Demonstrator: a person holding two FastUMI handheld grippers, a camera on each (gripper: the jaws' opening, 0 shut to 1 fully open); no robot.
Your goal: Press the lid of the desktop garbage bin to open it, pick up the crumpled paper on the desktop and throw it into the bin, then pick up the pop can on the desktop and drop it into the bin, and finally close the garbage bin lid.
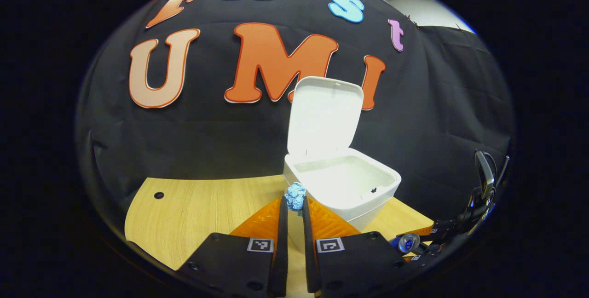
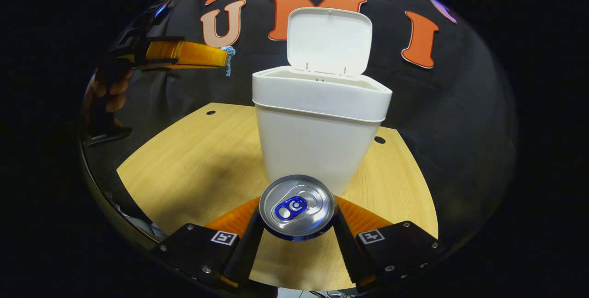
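A white desktop bin stands on the wooden table with its lid swung up and open. My left gripper is shut on a crumpled blue paper ball, held above the table just left of the bin's rim. In the right gripper view the bin rises straight ahead, and my right gripper is shut on a pop can, whose silver top with a blue tab faces the camera. The left gripper with the paper shows at upper left of that view, held by a hand.
The light wooden table has small round holes near its back edge. Black cloth forms the wall behind. In the left gripper view the right gripper with the can sits low at the right, beside cables.
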